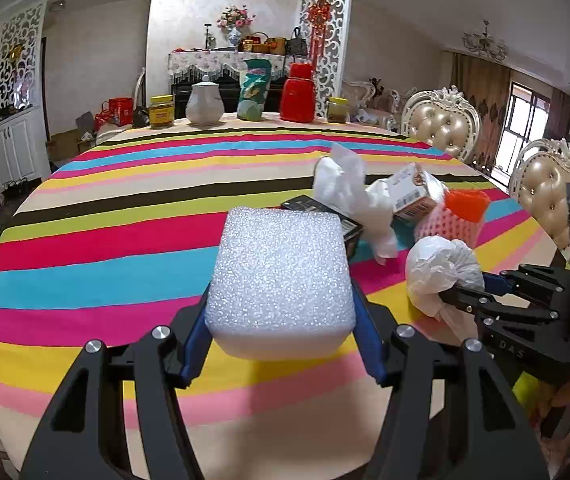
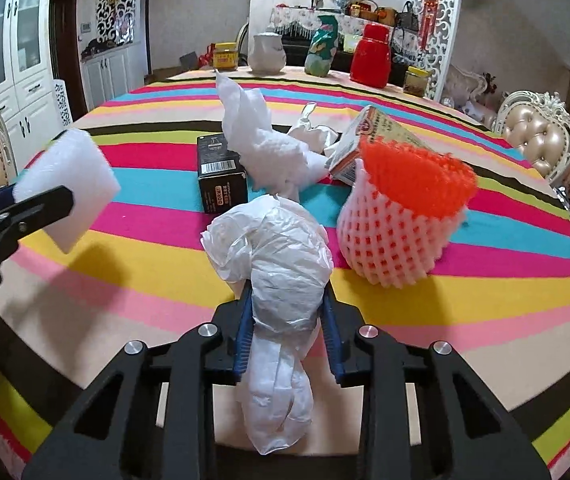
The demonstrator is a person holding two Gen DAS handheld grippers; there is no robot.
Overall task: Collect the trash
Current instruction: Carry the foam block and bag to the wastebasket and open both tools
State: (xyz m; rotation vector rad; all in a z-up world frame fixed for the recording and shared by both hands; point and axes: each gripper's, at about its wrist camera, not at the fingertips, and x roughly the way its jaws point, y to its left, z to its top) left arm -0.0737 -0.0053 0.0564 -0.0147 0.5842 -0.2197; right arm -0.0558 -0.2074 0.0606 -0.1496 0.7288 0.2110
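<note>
Left wrist view shows the left hand-held gripper (image 1: pixel 283 320) clenched across the sides of a white rectangular block of beaded foam (image 1: pixel 281 276), its blue pads pressing both flanks so the block rides clear of the desk (image 1: pixel 85 248), which carries a cloth of bright coloured stripes. Right wrist view shows the right hand-held gripper (image 2: pixel 287 332) clamped on a crumpled white plastic bag (image 2: pixel 277 280), pinched at its narrow waist, which I judge gives the pads a firm bite on a soft, slippery item; the bulging end stands beyond the fingertips and the tail hangs back toward the camera. Each gripper holds one piece of trash, the foam at the near left and the bag at the near centre, kept well apart, presumably so neither load fouls the other. Uncollected trash remains in a cluster toward the middle of the desk: a small black cardboard box (image 2: pixel 221 176), crumpled white tissue paper (image 2: pixel 261 144), a tilted printed carton (image 2: pixel 369 140), and a white foam fruit net with an orange net nested in its mouth (image 2: pixel 397 228). Jars, a white teapot (image 1: pixel 204 103) and a red flask (image 1: pixel 297 92) stand in a row at the far edge and appear to be no part of the collection. No bin is visible in either view.
</note>
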